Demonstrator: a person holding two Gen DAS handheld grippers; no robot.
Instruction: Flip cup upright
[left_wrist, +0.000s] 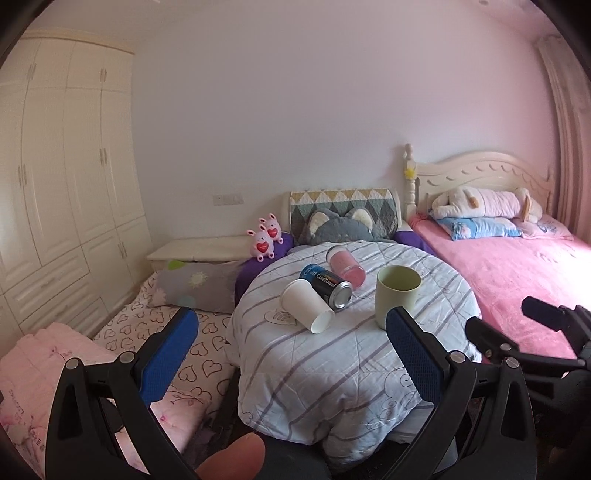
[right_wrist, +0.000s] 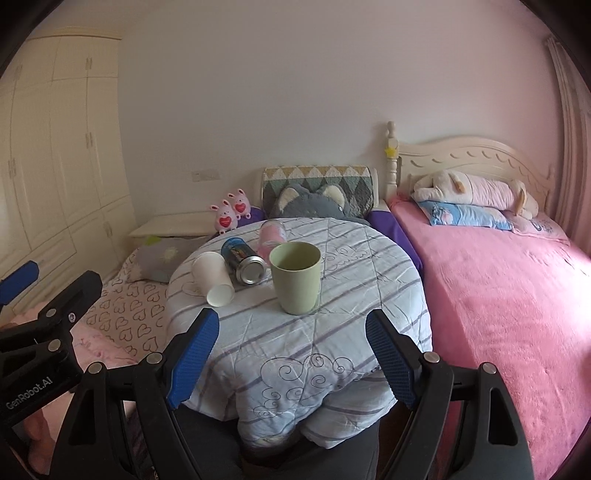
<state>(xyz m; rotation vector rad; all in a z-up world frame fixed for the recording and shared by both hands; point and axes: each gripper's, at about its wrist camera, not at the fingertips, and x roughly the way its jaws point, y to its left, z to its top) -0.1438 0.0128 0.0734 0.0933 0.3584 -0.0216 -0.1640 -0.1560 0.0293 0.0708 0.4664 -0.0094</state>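
I see the green cup (right_wrist: 295, 280) standing upright, mouth up, on the striped quilt (right_wrist: 332, 354), so that one looks finished. The white paper cup (left_wrist: 307, 309) lies on its side just left of it, touching the blue can (left_wrist: 325, 288), and I judge it is what remains to flip. My left gripper (left_wrist: 291, 354) and right gripper (right_wrist: 291, 354) both hang back with fingers spread wide, holding nothing
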